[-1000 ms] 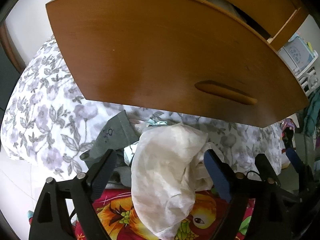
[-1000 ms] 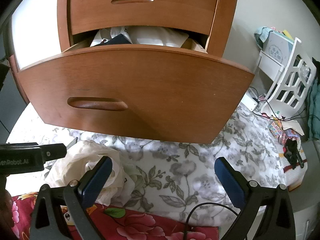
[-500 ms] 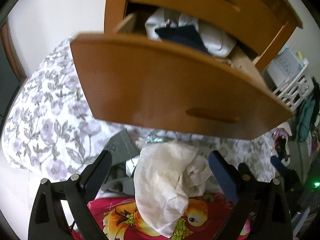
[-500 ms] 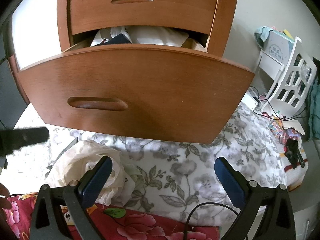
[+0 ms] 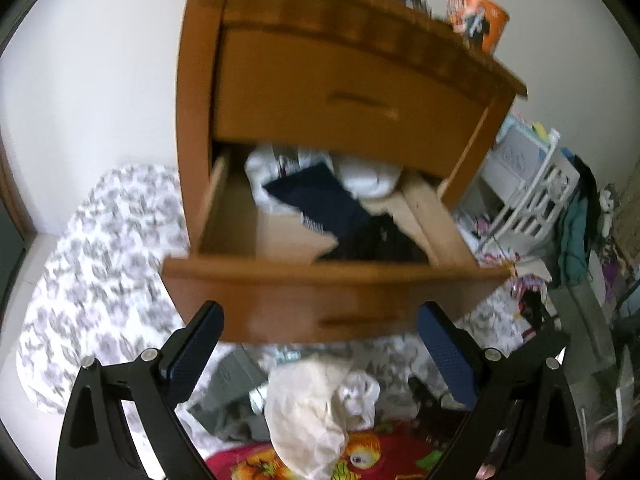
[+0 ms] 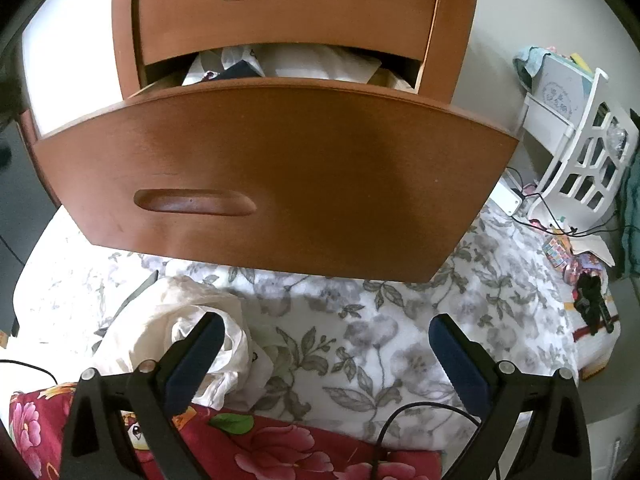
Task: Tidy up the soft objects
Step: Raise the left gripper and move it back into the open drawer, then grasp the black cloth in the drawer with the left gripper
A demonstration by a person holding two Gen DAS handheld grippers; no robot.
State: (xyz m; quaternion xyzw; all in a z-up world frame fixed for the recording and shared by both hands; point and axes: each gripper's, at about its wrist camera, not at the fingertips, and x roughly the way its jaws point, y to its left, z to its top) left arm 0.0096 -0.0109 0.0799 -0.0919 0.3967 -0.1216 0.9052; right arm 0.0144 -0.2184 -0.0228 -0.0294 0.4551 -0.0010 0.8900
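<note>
Both tools gape wide and empty: the left tool [image 5: 318, 342] faces the open drawer [image 5: 320, 280] (clothes inside). The right tool [image 6: 326, 344] hovers beside the crumpled white cloth [image 6: 160, 320].

Left gripper [image 5: 318, 336] now raised well above earlier height, jaws wide and empty. Looks down into open lower drawer [image 5: 328, 276], clothes inside [image 5: 320, 200] now exposed, previously hidden behind drawer front. Cream cloth [image 5: 312, 408] now smaller, lower in left wrist view. Dresser top and orange cup [image 5: 478, 18] newly visible.
</note>
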